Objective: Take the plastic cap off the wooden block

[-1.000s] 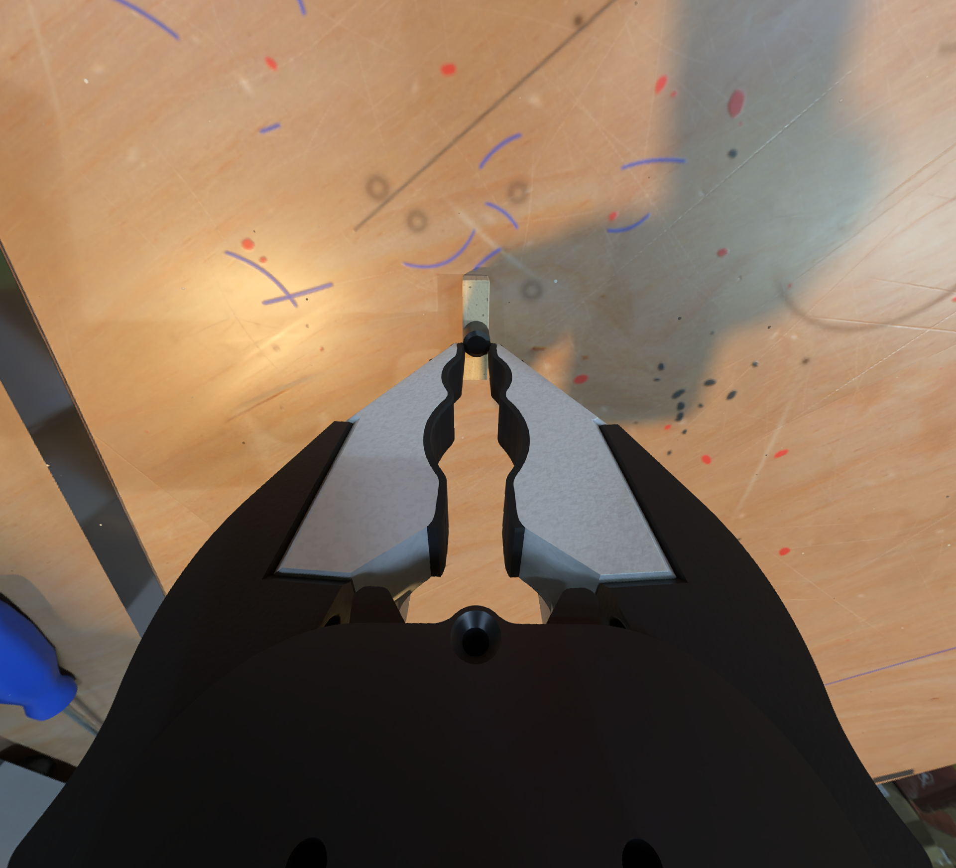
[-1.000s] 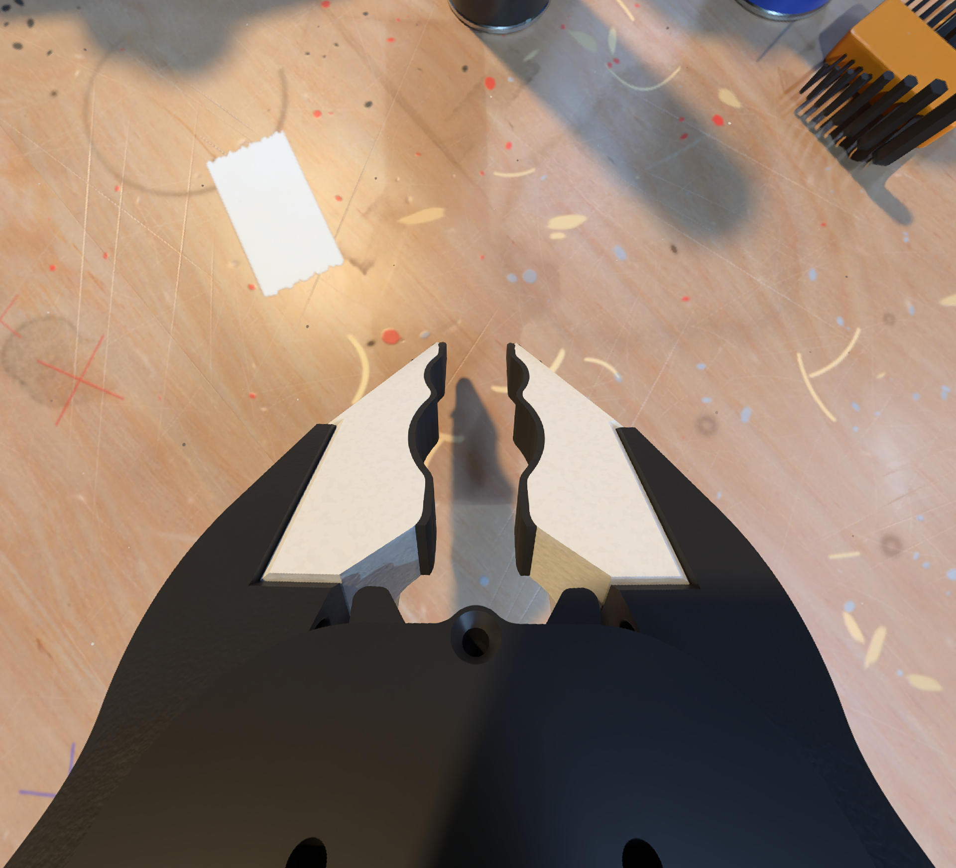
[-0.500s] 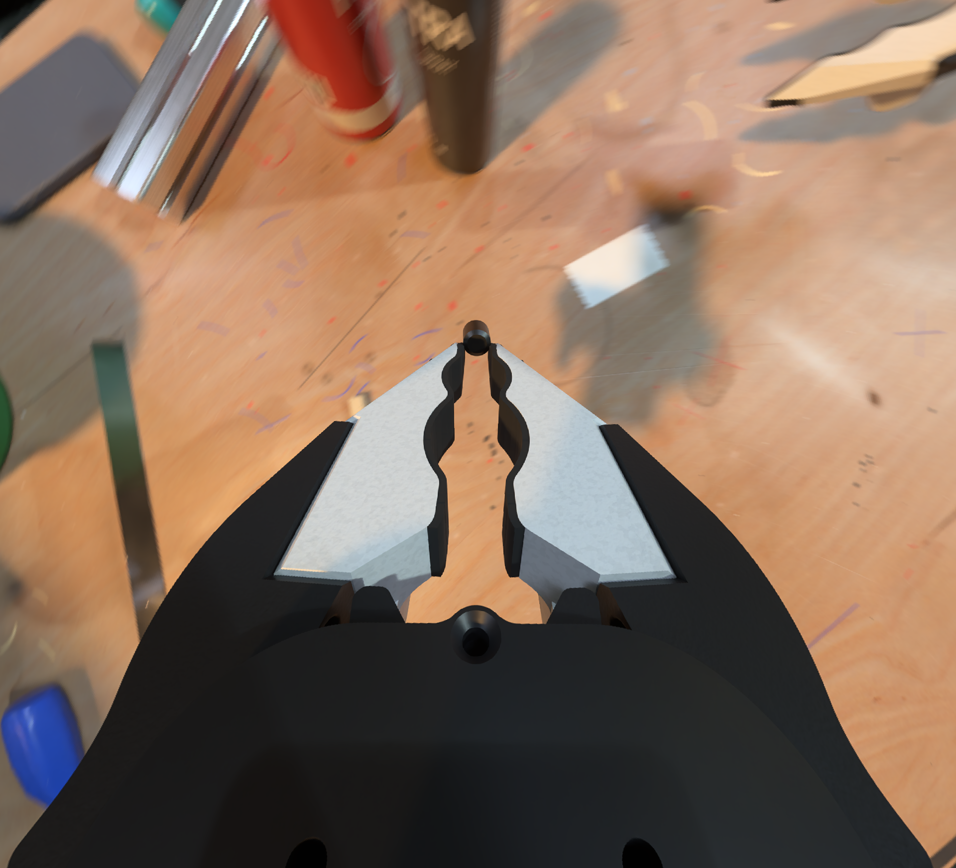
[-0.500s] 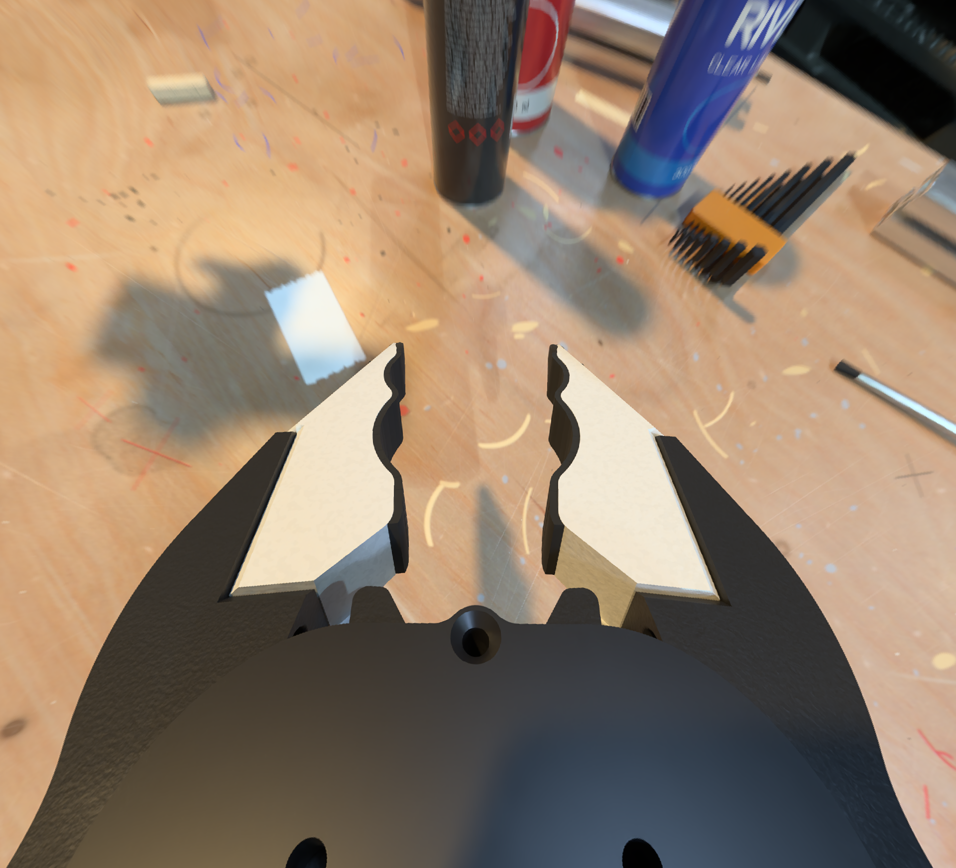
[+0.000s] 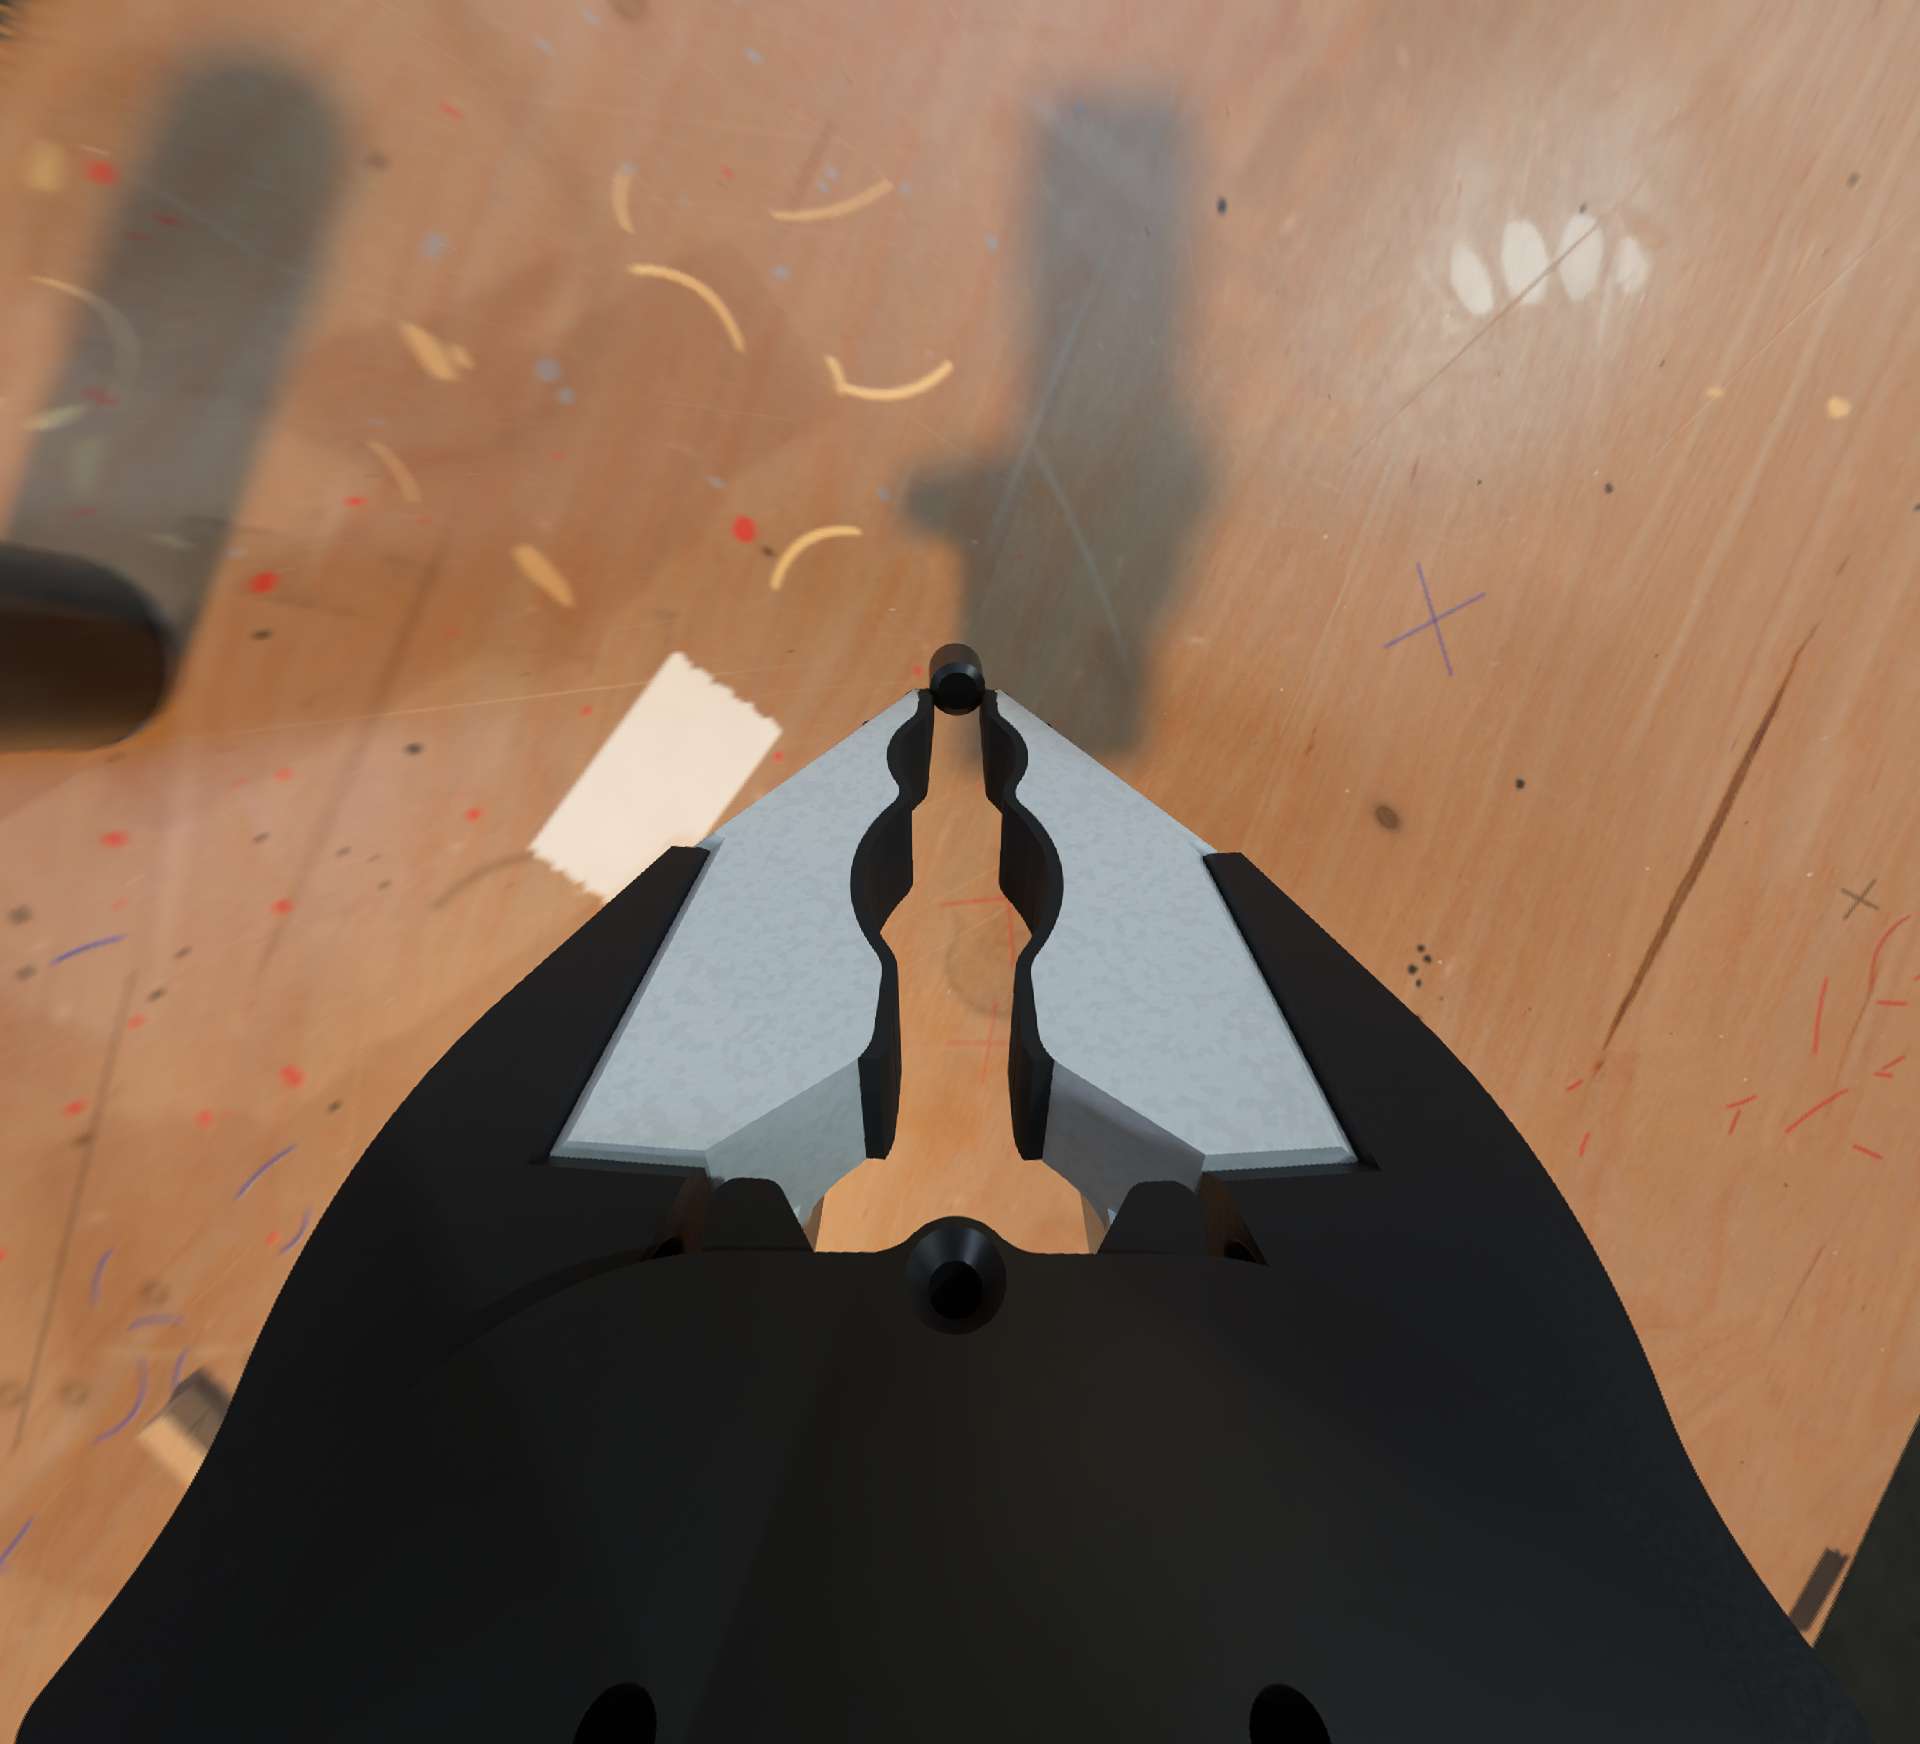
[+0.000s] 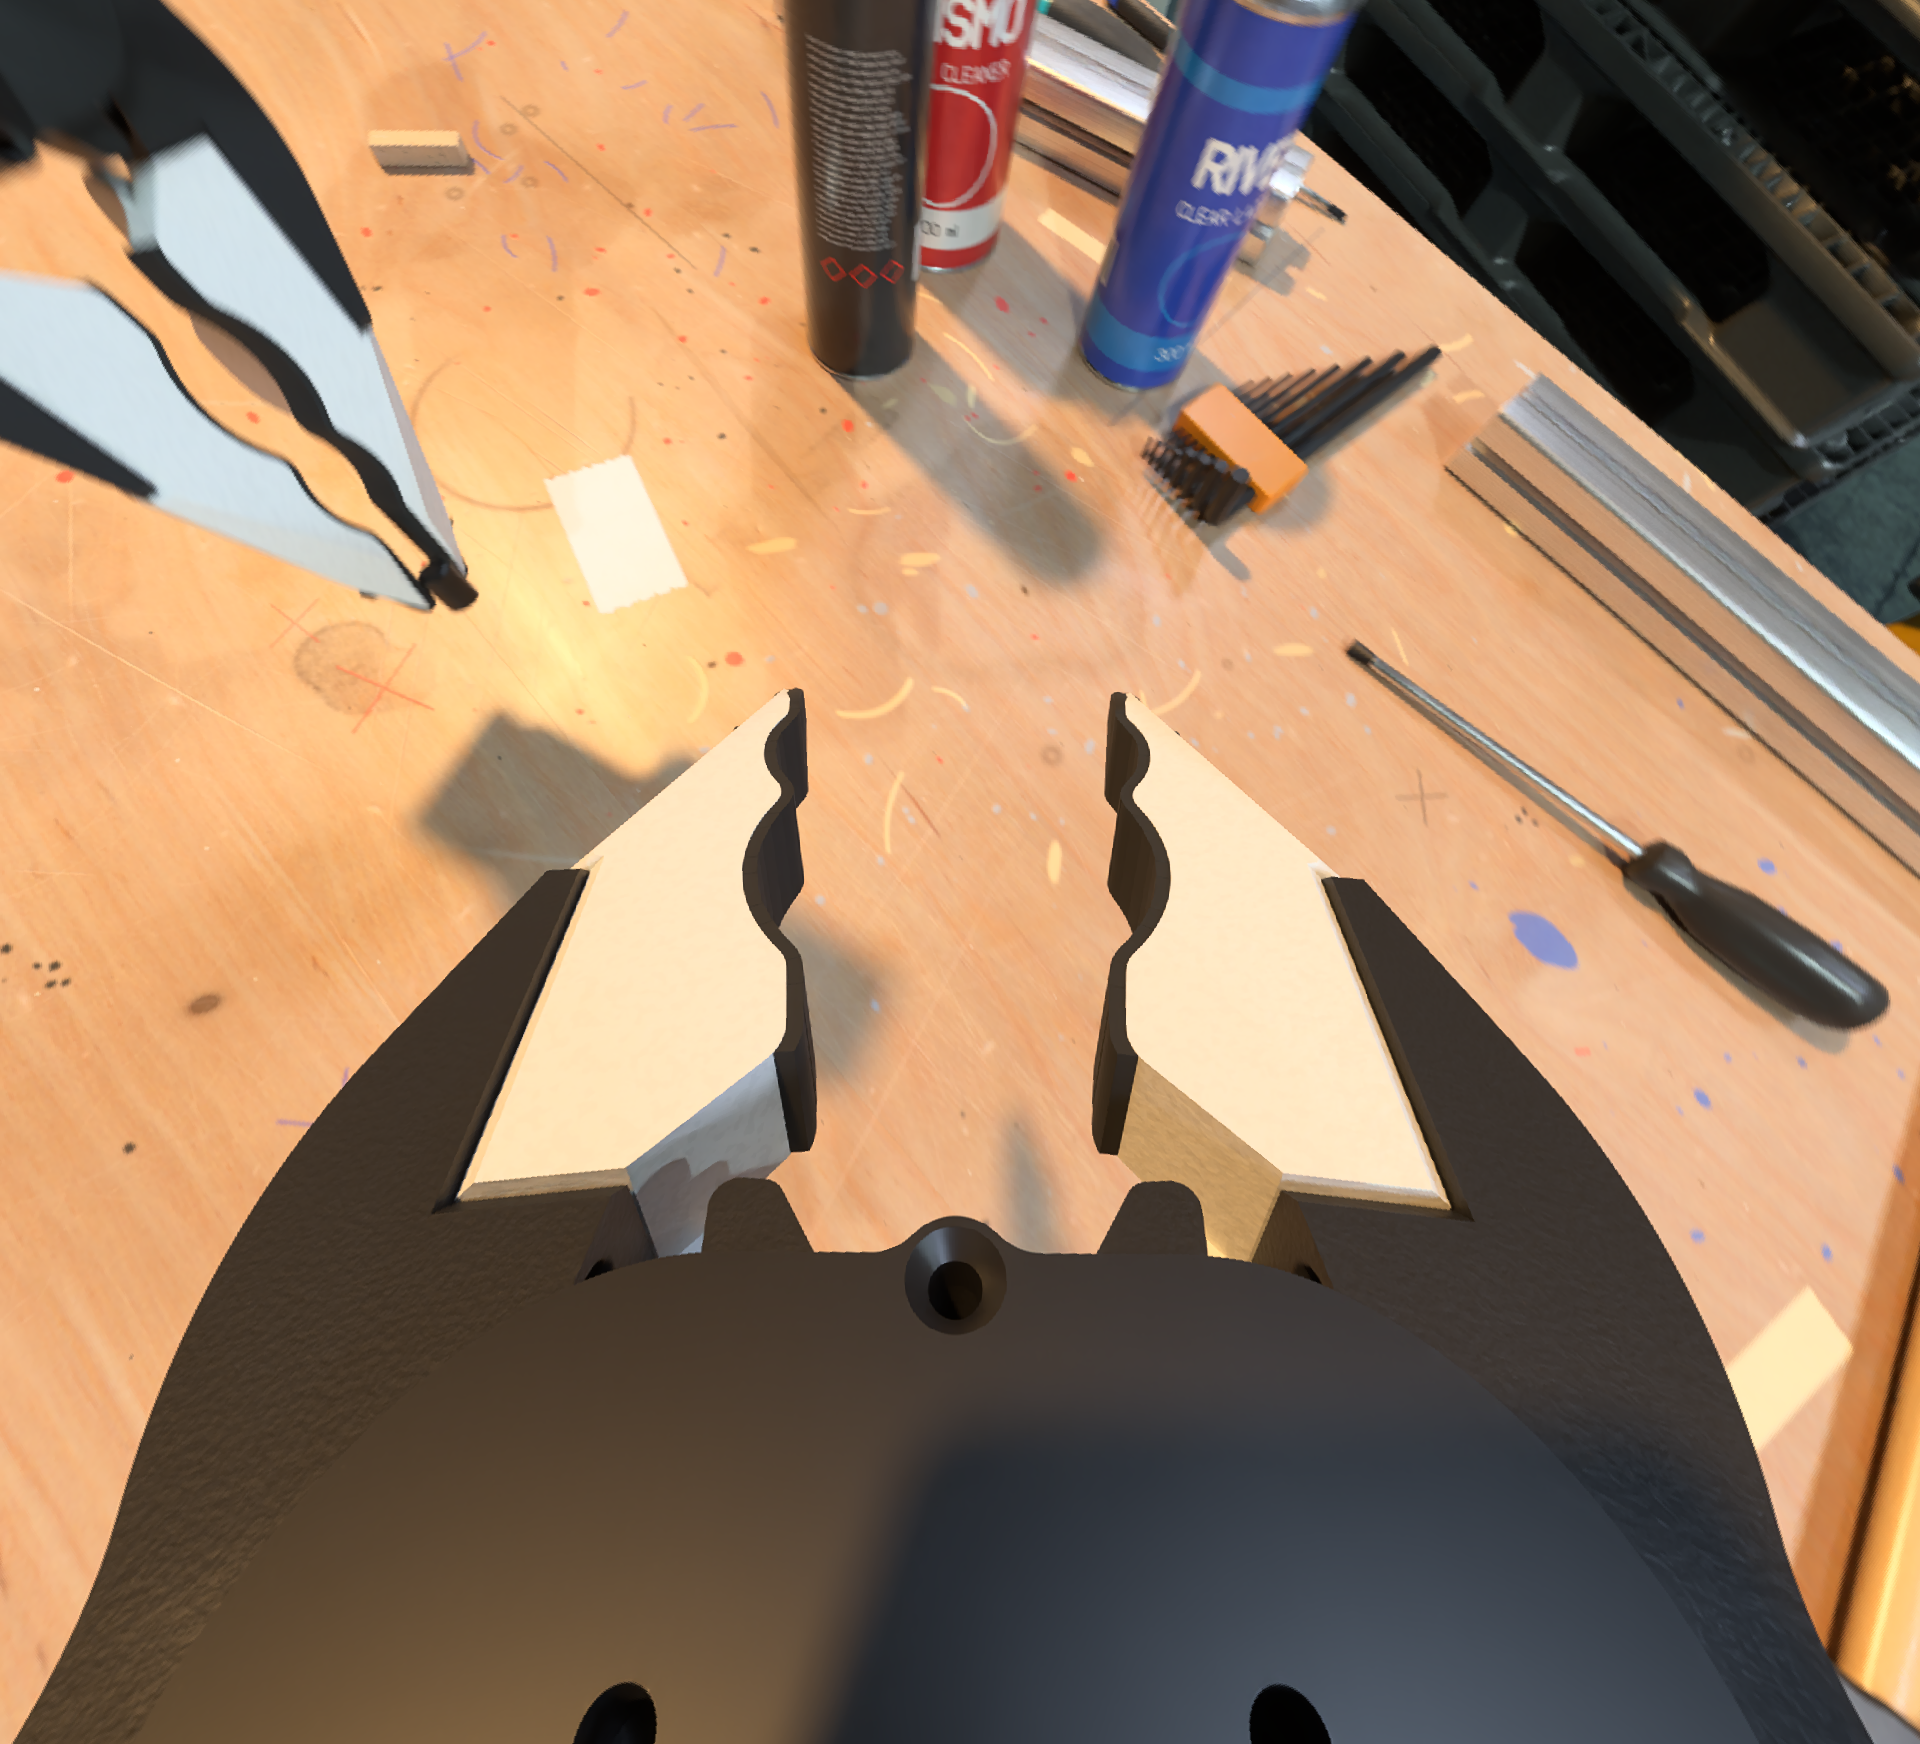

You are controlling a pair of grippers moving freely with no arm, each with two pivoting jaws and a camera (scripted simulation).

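Left tongs (image 5: 957, 692) pinched on small black cap (image 5: 956, 678) at tips, above bench (image 5: 1455, 655). Right tongs (image 6: 956, 707) spread wide, holding nothing. Block (image 6: 420, 148) lying far off.

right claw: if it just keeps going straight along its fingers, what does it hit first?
Most likely bare workbench. The right claw is open and angled down at wood marked only by specks and curved streaks. The black spray can stands farther along that line, but the claw probably reaches the surface first; depth is unclear.
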